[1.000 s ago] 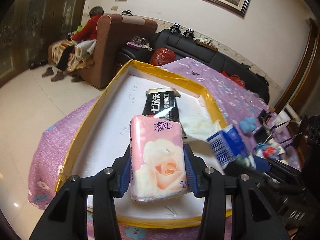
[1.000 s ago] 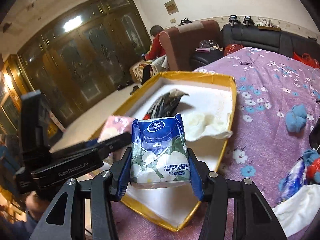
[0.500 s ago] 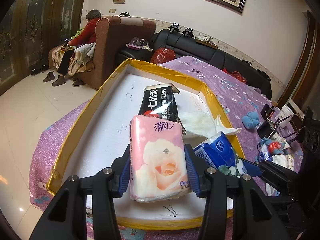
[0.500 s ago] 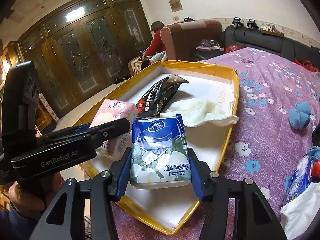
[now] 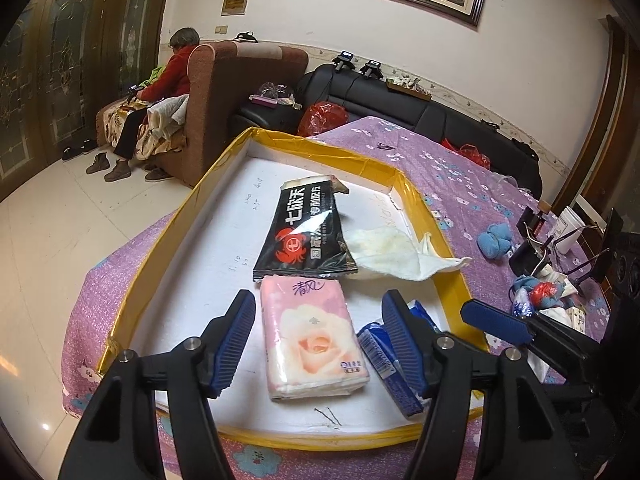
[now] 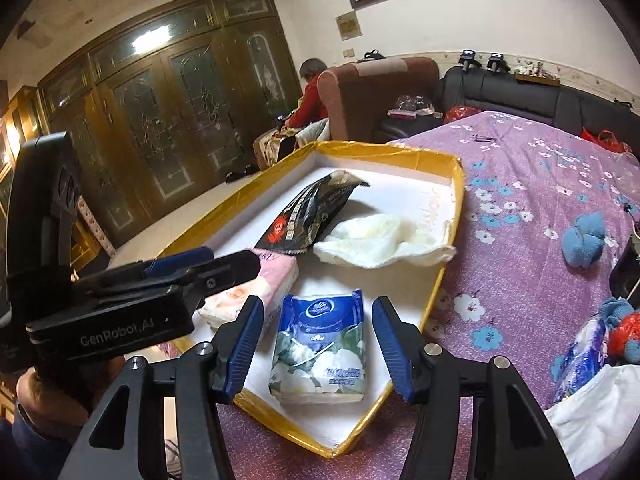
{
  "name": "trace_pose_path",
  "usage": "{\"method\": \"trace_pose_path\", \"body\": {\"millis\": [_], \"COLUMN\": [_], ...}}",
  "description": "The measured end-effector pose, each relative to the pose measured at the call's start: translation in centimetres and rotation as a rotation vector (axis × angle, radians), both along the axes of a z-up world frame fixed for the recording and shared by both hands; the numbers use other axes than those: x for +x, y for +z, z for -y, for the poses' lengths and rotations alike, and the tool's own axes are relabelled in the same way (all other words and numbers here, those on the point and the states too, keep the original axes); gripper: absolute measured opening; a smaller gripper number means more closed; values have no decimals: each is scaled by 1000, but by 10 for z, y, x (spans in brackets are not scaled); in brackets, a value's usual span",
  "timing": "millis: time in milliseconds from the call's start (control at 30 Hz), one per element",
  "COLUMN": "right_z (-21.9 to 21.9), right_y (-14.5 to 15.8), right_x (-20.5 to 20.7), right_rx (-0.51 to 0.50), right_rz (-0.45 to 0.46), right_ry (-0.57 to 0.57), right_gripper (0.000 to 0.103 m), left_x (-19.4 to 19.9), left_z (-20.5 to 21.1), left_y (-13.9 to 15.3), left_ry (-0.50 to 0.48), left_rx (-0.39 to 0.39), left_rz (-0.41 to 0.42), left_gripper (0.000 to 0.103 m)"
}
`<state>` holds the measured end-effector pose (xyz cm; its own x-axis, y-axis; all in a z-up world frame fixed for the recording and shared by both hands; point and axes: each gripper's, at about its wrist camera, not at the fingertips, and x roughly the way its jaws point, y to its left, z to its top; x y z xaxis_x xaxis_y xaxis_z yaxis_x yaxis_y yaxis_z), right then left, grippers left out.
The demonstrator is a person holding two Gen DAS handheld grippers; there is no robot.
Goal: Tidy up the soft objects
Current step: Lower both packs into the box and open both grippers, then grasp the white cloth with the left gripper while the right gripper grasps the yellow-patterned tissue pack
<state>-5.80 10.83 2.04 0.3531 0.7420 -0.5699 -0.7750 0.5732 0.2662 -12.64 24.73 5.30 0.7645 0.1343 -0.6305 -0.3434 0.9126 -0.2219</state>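
Inside the yellow-rimmed white tray [image 5: 168, 240], at its near end, two tissue packs now lie flat that a second ago were both clamped in the grippers above it. The left gripper [image 5: 318, 336] has let go of the pink tissue pack [image 5: 312, 340]: its jaws stand wide apart on either side, touching nothing, and the pack rests on the tray floor just below the black snack pouch [image 5: 306, 236]. The right gripper [image 6: 318, 346] has done the same with the blue tissue pack [image 6: 320, 354], which lies between its parted jaws near the tray's near right corner, just beside the pink one. Half a second ago both packs were upright in closed jaws; now both have dropped to a flat rest, side by side. Further in, the pouch and a crumpled white cloth [image 5: 390, 254] lie together, the cloth draping over the right rim. For the task this reads as two placements finished at once, so four soft things sit in the tray. What seems left is out on the purple flowered tablecloth [image 6: 520, 184]: a blue fuzzy ball [image 6: 582, 242] well apart from the tray, and a heap of blue, red and white soft items [image 6: 600, 344] at the right edge. Both grippers, emptied, look free to go for those next, most likely the right one, since they lie on its side.
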Motion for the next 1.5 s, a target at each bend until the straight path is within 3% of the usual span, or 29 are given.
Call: {"method": "trace_pose_path", "body": {"millis": [533, 1067, 1333, 1500], "right_z": [31, 122, 180, 216], "right_y": [20, 14, 19, 18], "right_x": [12, 30, 46, 60], "right_rx": [36, 70, 148, 195], "right_rz": [-60, -97, -114, -143], "right_ry": [-63, -202, -326, -452], "right_gripper": [64, 65, 66, 69], "left_x": [-8, 3, 14, 28], "left_z": [15, 54, 93, 131], "left_y": [15, 19, 23, 19], "left_ry": [-39, -134, -230, -344], "left_rx": [16, 51, 91, 52], "left_rz": [29, 11, -4, -30], "left_gripper": [70, 70, 70, 77]}}
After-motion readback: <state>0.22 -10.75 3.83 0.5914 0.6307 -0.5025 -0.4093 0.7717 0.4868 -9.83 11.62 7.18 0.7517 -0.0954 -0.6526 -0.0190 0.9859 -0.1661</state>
